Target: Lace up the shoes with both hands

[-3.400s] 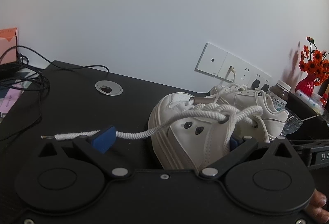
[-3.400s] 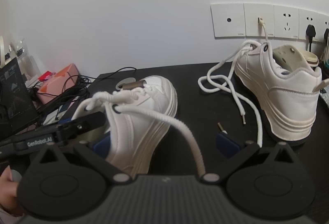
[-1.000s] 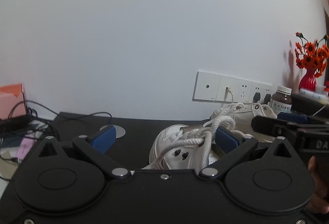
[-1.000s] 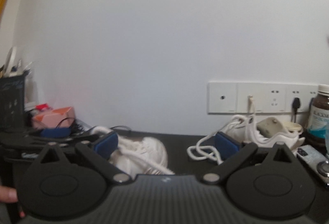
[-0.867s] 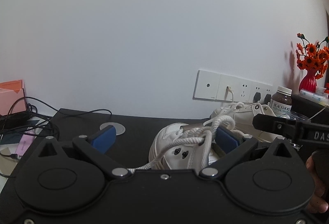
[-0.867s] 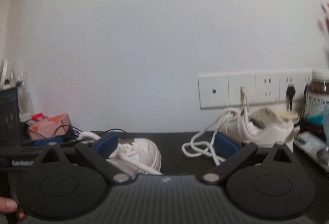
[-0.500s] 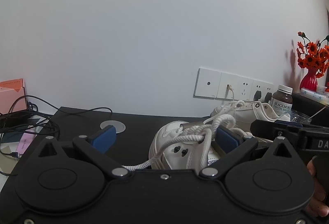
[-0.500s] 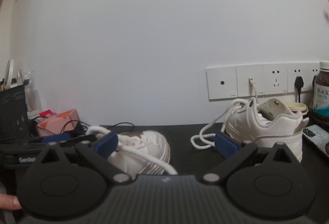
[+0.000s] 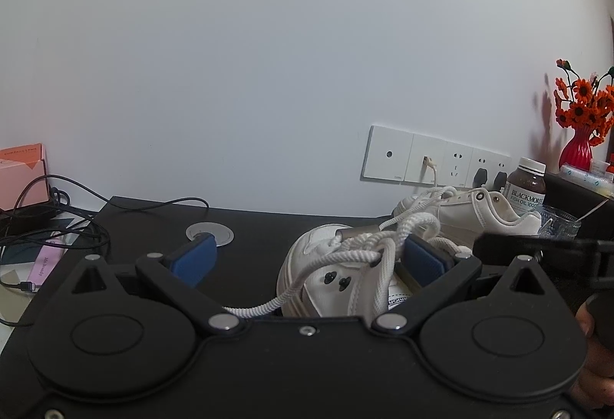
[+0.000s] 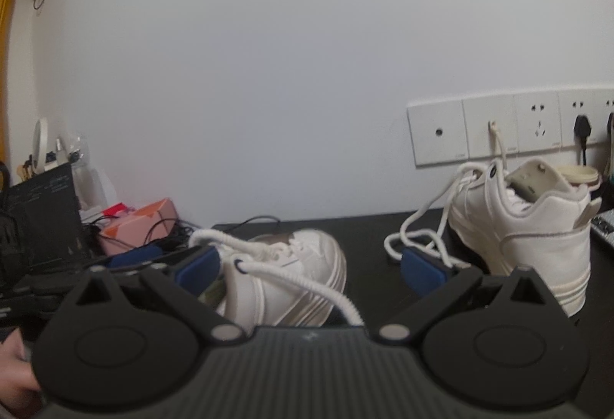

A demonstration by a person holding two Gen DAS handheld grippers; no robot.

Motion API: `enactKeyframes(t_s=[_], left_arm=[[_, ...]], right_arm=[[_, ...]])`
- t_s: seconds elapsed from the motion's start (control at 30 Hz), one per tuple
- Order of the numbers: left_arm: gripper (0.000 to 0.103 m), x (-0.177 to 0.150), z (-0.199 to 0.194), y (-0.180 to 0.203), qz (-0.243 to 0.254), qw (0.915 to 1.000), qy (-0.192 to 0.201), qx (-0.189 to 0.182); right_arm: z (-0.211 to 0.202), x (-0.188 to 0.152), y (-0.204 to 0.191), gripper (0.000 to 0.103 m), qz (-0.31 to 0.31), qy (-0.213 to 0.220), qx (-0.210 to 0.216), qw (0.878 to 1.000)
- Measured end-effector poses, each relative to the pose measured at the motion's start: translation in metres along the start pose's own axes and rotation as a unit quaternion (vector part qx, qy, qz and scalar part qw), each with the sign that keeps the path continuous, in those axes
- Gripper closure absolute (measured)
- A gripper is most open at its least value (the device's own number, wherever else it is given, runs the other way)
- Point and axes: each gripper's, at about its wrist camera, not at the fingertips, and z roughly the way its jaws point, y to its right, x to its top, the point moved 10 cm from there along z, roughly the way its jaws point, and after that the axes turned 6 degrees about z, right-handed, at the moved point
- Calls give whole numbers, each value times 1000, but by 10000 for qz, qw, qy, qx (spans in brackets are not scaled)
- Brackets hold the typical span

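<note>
Since the earlier frames both grippers have pulled back from the near shoe [image 9: 337, 277] and let its lace go; 3.4 s ago the left one pinched a lace end, now nothing sits between its pads. Left gripper [image 9: 307, 259]: released, jaws wide, blue pads flanking the shoe's top, right pad just beside the piled lace [image 9: 378, 250] but not closing on it. Right gripper [image 10: 311, 267]: likewise released, jaws wide; one lace strand [image 10: 307, 282] runs from an upper eyelet toward the camera and passes under its body, whether held lower down I cannot tell. Near shoe: white, on the black desk [image 9: 261, 227], toe pointing far, laces threaded and heaped loose over the tongue, no bow visible. Second shoe [image 10: 529, 234]: far right by the wall sockets [image 10: 499, 131], lace trailing slack onto the desk, untouched. Left gripper's body shows at the left edge of the right view, so the two stand on opposite sides of the shoe, probably to take one lace end each. Judgement: between grasps, knot not yet begun. Surroundings: pink box [image 10: 142, 227] and cables [image 9: 46, 223] far left; bottle [image 9: 525, 184] and red vase with flowers [image 9: 581, 134] far right, clear of the work.
</note>
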Motion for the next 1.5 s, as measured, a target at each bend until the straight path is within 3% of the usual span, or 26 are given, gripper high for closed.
enactKeyframes(t_s=[0.27, 0.5, 0.7, 1.0, 1.17, 1.33, 1.4, 1.5], left_arm=[[0, -1, 1, -1, -59, 9999, -81, -53], [0, -2, 0, -2, -125, 9998, -140, -78], [0, 4, -5, -8, -287, 9995, -102, -76], [0, 12, -12, -12, -545, 9984, 61, -152], [0, 29, -29, -35, -1102, 9925, 520, -52], [0, 25, -26, -57, -1541, 9871, 395, 202], [0, 24, -26, -62, -1613, 9857, 367, 315], [0, 25, -28, -66, -1653, 9846, 395, 419]], right_arm=[[-19, -8, -24, 1, -653, -290, 361, 9968], [-41, -12, -33, 1, -1148, -271, 204, 9928], [-52, -17, -50, 1, -1495, -475, 424, 9867], [-38, -49, -70, 1, -2062, -989, 465, 9724], [-19, -55, -70, 1, -1948, -1230, 397, 9723], [1, -54, -65, 5, -1354, -1508, 383, 9785], [8, -53, -66, 12, -1099, -1649, 457, 9791], [18, -50, -67, 13, -831, -1740, 414, 9804]])
